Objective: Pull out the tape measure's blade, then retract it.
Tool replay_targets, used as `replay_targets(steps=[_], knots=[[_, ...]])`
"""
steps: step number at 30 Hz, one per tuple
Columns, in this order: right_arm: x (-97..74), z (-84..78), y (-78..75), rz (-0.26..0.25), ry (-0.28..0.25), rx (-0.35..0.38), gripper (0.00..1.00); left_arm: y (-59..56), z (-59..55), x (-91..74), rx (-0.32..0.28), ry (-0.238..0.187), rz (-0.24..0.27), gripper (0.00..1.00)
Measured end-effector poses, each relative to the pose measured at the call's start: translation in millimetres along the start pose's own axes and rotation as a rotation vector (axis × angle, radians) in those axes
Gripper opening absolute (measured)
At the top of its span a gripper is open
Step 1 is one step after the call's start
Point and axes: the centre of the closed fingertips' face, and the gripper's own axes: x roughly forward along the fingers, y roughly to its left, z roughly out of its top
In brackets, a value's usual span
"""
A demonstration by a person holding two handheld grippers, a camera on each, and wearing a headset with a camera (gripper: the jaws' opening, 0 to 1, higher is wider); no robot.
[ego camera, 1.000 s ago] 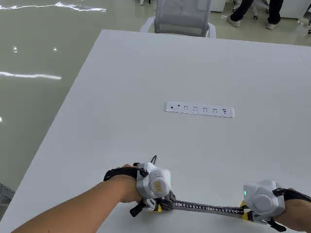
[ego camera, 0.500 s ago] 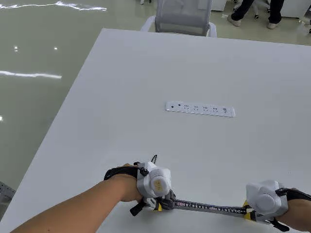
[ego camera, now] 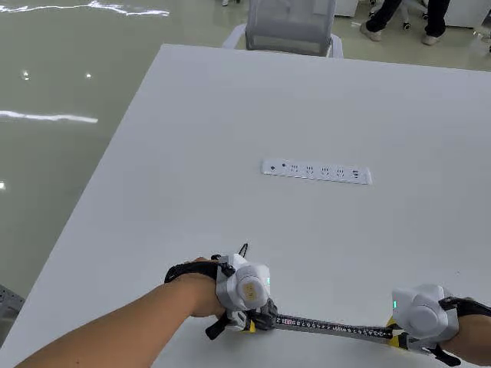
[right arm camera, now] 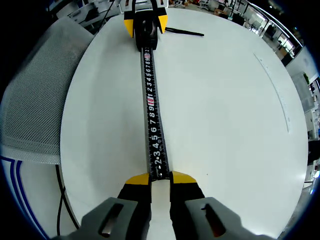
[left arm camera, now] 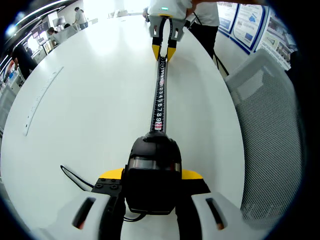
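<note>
A black tape measure case sits clamped between the jaws of my left gripper, low on the white table near its front edge. The dark numbered blade runs out of the case to the right, just above the tabletop. My right gripper is shut on the blade's end tip. In the head view the left gripper and the right gripper face each other with the blade stretched between them.
A white power strip lies mid-table, well beyond the grippers. A grey mesh chair stands at the far edge. A black cord lies by the left gripper. People stand in the far background.
The right gripper has drawn a little further right, and the exposed blade is slightly longer. The left gripper and case have stayed put.
</note>
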Motion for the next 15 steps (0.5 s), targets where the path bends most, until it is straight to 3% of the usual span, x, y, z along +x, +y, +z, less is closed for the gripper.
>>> replay_targets(steps=[15], knots=[[-0.9,-4.6,-0.9,0.0,0.006,0.0,0.11,0.1,-0.2,0.0,-0.002,0.002,0.0,0.35]])
